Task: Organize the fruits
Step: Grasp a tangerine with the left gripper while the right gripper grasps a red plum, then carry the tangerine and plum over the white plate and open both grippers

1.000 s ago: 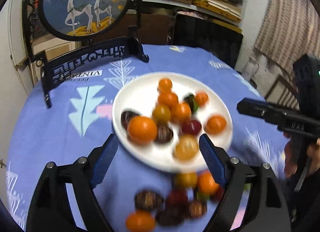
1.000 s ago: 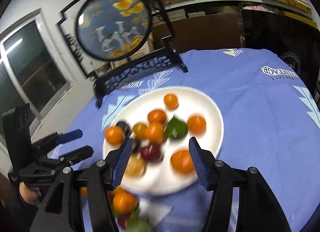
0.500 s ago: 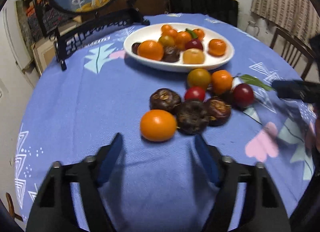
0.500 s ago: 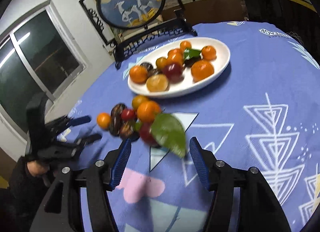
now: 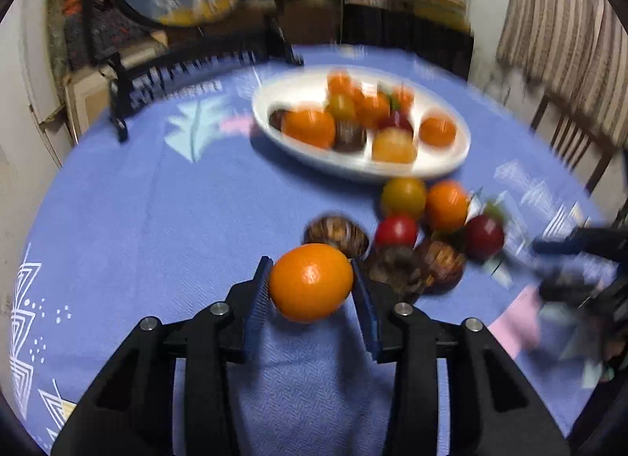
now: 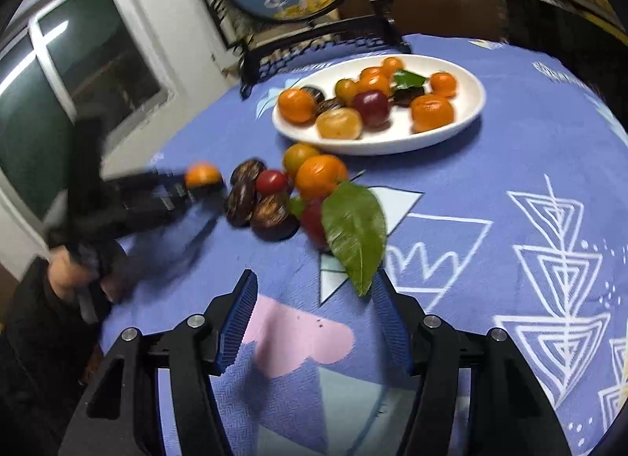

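Orange fruit point(image 5: 311, 282) sits between the blue pads point(image 5: 257, 299) of the left gripper point(image 5: 312, 291), jaws just closed in and pressing both flanks, at the near-left end of the loose cluster on the blue cloth point(image 5: 157, 196). Roundish, slightly wider across the jaws. White plate point(image 5: 353, 169) lies ahead and a little right, well apart. Right gripper point(image 6: 314, 310) stands open on nothing, a green leaf point(image 6: 355, 228) just ahead of it.
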Demonstrator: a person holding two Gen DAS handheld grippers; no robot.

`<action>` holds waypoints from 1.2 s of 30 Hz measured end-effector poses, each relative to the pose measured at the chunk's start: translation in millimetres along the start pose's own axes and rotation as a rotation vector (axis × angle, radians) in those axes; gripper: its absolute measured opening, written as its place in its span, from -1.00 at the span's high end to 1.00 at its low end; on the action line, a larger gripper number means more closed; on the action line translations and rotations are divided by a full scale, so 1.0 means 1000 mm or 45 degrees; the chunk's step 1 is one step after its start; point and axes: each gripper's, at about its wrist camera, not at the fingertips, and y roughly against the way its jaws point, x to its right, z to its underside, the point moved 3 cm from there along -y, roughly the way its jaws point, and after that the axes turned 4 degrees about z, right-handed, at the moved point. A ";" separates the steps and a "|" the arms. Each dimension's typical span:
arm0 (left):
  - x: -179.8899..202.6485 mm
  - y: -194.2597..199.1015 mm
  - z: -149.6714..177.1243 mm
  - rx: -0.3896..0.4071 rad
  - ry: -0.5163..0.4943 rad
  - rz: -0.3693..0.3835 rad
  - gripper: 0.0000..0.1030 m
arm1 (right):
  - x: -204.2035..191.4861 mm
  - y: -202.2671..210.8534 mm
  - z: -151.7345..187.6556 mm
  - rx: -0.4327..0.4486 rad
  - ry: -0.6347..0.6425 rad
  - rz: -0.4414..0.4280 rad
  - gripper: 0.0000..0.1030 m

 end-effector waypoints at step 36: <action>0.001 0.022 -0.013 0.115 0.052 0.102 0.23 | 0.008 0.041 -0.034 0.122 -0.101 -0.158 0.27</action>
